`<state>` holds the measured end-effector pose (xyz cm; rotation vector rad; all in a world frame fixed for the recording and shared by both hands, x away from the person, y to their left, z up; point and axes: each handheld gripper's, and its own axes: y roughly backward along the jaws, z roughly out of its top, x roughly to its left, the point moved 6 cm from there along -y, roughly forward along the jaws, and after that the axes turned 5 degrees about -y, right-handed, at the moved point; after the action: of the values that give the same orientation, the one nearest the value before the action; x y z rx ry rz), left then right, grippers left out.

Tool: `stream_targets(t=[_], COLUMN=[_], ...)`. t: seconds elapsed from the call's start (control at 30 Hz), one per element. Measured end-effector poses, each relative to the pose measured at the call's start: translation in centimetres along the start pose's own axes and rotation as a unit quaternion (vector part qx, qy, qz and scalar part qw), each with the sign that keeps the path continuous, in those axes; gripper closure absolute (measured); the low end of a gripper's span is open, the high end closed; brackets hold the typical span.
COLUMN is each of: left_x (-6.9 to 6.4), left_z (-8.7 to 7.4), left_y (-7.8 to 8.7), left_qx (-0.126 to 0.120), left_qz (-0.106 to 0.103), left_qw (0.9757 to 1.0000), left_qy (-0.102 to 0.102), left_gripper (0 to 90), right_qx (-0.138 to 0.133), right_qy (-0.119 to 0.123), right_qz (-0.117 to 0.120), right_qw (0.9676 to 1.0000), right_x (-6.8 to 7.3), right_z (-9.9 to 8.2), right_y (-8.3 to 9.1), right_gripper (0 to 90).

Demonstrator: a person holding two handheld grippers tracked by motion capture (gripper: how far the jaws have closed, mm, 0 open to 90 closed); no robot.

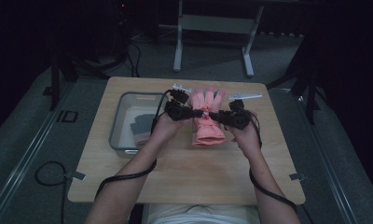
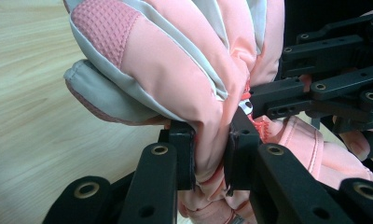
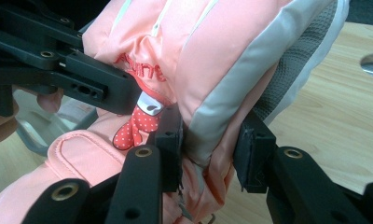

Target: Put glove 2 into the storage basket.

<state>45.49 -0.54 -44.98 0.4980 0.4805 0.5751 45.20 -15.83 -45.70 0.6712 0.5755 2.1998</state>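
Pink glove [image 1: 206, 116] pinched at its wrist by left gripper [image 1: 190, 113] fingers [image 2: 182, 154], right gripper [image 1: 218, 115] fingers [image 3: 168, 140] pinching its other edge.

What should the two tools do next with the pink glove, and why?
Probably carry the pink glove sideways toward the grey bin. The left tool and right tool both pinch it at the wrist, one from each side, and the bin beside it already holds something grey.
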Motion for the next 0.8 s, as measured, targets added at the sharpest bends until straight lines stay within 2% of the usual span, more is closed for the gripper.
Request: stream_targets(t=[0.2, 0.4, 0.53, 0.7, 0.8], left_x=[0.8, 2.1, 2.7, 3.9, 4.3], left_z=[0.1, -0.1, -0.2, -0.7, -0.8], left_y=[1.6, 3.9, 4.9, 6.9, 7.5], left_qx=[-0.006, -0.022, -0.023, -0.021, -0.023], left_qz=[0.010, 0.015, 0.019, 0.034, 0.038], left_qw=[0.9999, 0.9995, 0.9994, 0.9990, 0.9987], left_qy=[0.003, 0.015, 0.018, 0.021, 0.024], left_gripper=[76.1, 76.1, 76.1, 76.1, 76.0], right_qx=[0.000, 0.005, 0.007, 0.014, 0.015], right_qy=[0.010, 0.030, 0.039, 0.047, 0.052], right_qz=[0.004, 0.014, 0.016, 0.028, 0.031], right_qw=[0.9999, 0.9994, 0.9991, 0.9984, 0.9980], right_x=[1.3, 3.1, 4.0, 5.8, 6.6], right_z=[1.0, 2.7, 3.3, 4.1, 4.6], right_y=[-0.7, -1.8, -2.4, -3.8, -4.5], right_gripper=[66.0, 65.9, 65.9, 65.9, 65.8])
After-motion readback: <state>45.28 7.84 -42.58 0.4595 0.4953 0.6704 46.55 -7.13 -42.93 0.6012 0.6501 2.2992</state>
